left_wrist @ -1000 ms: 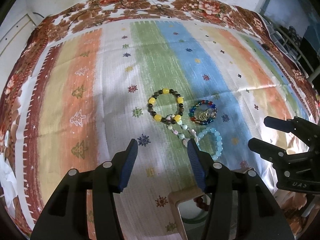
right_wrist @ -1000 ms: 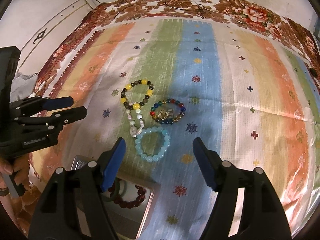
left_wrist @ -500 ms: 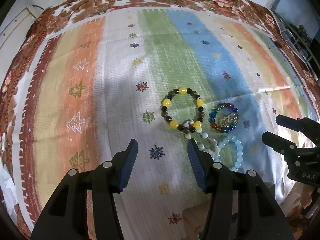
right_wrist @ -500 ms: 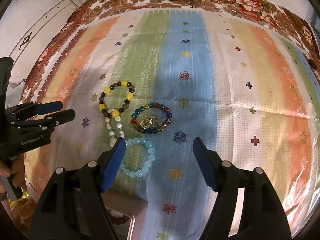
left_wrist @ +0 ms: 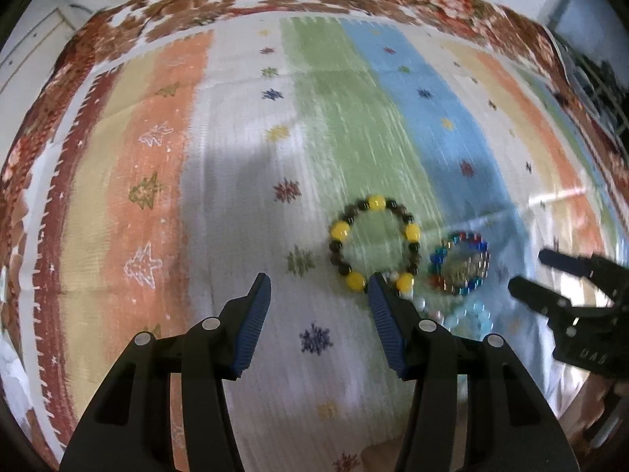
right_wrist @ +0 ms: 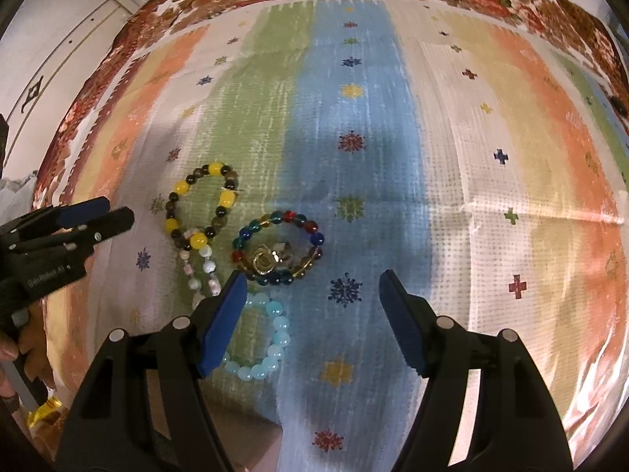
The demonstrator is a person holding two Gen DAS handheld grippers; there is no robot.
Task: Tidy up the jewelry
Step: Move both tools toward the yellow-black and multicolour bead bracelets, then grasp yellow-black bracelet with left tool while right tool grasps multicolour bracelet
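On the striped cloth (right_wrist: 452, 126), four bracelets lie clustered, touching. Both the left hand-held gripper (left_wrist: 318, 314) and right hand-held gripper (right_wrist: 312, 314) hover wide open, empty. The pale blue bracelet (right_wrist: 271, 338) touches the pearl strand (right_wrist: 200, 271); grabbing one may drag its neighbour.

Both grippers (left_wrist: 318, 295) (right_wrist: 312, 287) wide apart, empty.

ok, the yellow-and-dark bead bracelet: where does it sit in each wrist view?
Left wrist view: yellow-and-dark bracelet right of center, just beyond the left gripper, its near beads by the right-hand fingertip.
Right wrist view: left of center, beyond and left of the right gripper.
Shared landmark: the multicolor bracelet lies right beside it in both, on the striped cloth.
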